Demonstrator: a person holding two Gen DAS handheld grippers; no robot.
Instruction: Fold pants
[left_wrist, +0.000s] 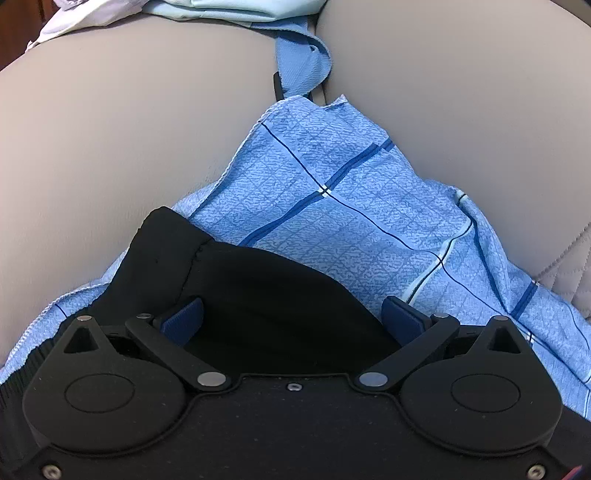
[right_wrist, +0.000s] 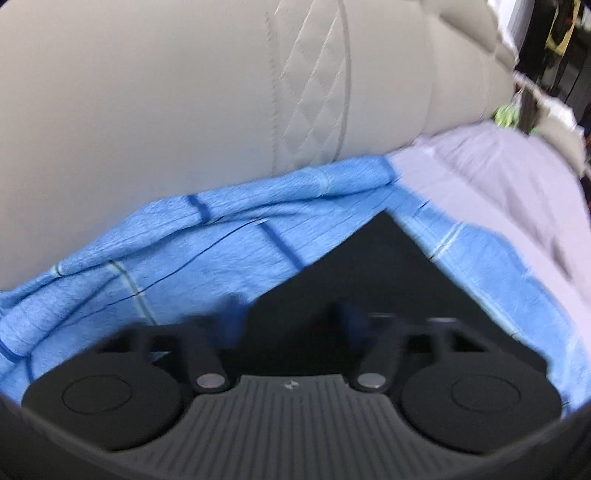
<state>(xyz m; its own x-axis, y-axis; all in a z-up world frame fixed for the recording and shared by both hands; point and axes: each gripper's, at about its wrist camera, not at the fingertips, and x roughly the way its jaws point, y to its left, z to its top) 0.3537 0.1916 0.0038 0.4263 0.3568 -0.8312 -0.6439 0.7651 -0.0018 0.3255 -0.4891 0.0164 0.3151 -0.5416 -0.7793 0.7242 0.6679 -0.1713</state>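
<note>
Black pants (left_wrist: 266, 284) lie on a blue checked cloth (left_wrist: 351, 206) spread over a beige sofa seat. My left gripper (left_wrist: 291, 317) is open, its blue pads (left_wrist: 183, 319) wide apart just above the black fabric near its hemmed corner. In the right wrist view the black pants (right_wrist: 369, 280) show as a pointed dark shape on the blue cloth (right_wrist: 203, 251). My right gripper (right_wrist: 291, 314) is open over them, its fingers blurred by motion.
Beige sofa cushions (left_wrist: 129, 129) lie on both sides of a seam with a blue strap (left_wrist: 303, 62). A pale blue garment (left_wrist: 229, 9) lies far back. The quilted backrest (right_wrist: 258, 92) and a lilac cloth (right_wrist: 498, 192) lie at the right.
</note>
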